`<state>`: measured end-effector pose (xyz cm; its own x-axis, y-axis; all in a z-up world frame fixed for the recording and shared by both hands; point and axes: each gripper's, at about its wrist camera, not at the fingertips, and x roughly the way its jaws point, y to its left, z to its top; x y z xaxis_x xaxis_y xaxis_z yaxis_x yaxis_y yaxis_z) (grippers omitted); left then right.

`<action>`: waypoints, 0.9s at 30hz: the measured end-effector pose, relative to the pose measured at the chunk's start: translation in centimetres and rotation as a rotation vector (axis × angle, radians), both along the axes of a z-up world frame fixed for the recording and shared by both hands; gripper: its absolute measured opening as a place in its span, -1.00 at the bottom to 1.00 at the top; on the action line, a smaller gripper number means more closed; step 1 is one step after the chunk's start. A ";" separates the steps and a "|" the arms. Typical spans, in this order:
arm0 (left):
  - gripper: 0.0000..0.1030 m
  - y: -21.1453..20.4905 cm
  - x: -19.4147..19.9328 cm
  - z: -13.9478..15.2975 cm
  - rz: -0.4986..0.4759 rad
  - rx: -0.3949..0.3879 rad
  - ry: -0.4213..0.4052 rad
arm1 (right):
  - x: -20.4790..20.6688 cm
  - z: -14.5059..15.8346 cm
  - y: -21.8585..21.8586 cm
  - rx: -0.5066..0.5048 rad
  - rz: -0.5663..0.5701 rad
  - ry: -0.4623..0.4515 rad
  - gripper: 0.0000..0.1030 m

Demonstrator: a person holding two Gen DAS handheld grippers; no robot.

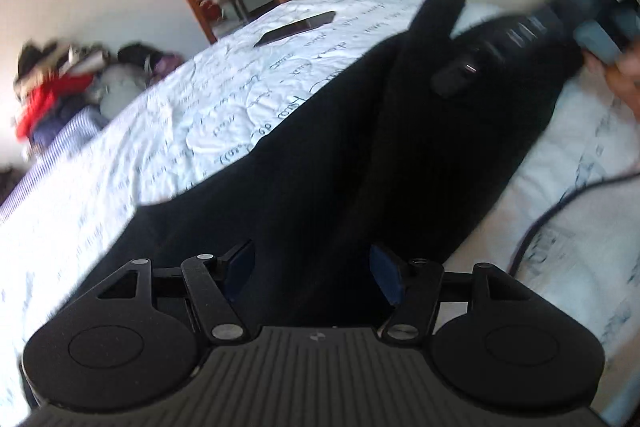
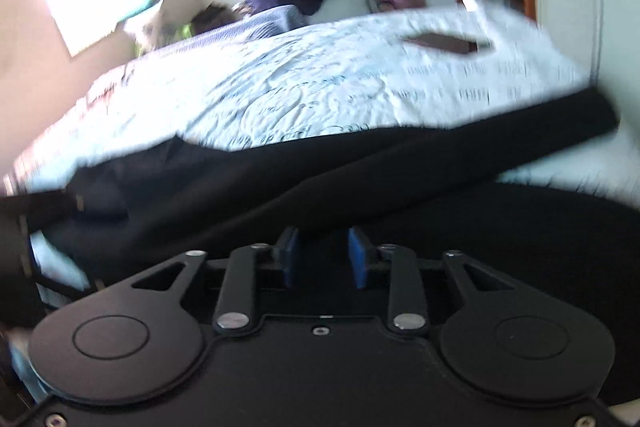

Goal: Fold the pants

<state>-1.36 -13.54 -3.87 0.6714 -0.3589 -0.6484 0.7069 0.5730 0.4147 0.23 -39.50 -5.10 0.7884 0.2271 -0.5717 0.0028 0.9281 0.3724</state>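
Observation:
Black pants (image 1: 340, 155) lie stretched out on a white printed bedspread (image 1: 192, 115). My left gripper (image 1: 312, 275) is open, its blue pads on either side of the near end of the pants. My right gripper (image 2: 324, 261) sits low over the pants (image 2: 320, 183); its blue pads stand a little apart with black cloth between and below them, and I cannot tell if they pinch it. In the left wrist view the right gripper (image 1: 516, 39) reaches onto the far end of the pants, blurred.
A dark phone (image 1: 296, 27) lies on the bedspread beyond the pants; it also shows in the right wrist view (image 2: 444, 43). A pile of clothes (image 1: 60, 87) sits past the bed's far side. A black cable (image 1: 560, 211) runs over the bed at the right.

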 end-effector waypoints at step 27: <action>-0.87 1.9 -1.5 -1.1 -0.192 -0.015 0.018 | -7.5 -1.7 1.3 0.196 -0.145 0.003 -0.85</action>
<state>-2.82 -11.66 -4.99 0.5780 -0.4893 -0.6531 0.8111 0.4326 0.3936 -7.23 -38.18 -6.78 0.8191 0.2184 -0.5305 0.1321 0.8280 0.5449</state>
